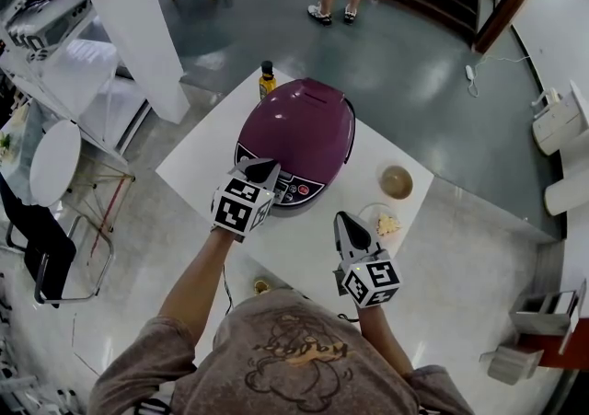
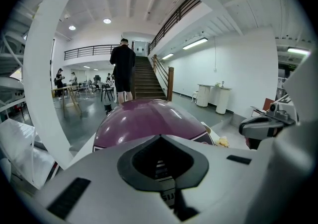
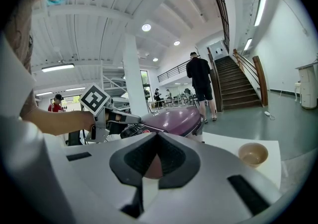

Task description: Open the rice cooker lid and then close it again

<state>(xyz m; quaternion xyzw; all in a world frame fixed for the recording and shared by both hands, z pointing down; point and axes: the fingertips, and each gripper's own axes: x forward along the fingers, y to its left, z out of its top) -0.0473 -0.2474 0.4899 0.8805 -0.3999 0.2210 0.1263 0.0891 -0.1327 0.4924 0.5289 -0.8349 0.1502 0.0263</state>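
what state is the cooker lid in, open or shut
Shut. In the head view the purple lid lies flat on the cooker, with no gap at its front edge. The left gripper view also shows its dome down.

The rice cooker (image 1: 308, 132) is coloured deep purple, the tabletop (image 1: 299, 243) white, the bowl (image 1: 397, 182) tan. Black-and-white square markers are carried by the left hand-held gripper (image 1: 262, 167) and right hand-held gripper (image 1: 348, 224).
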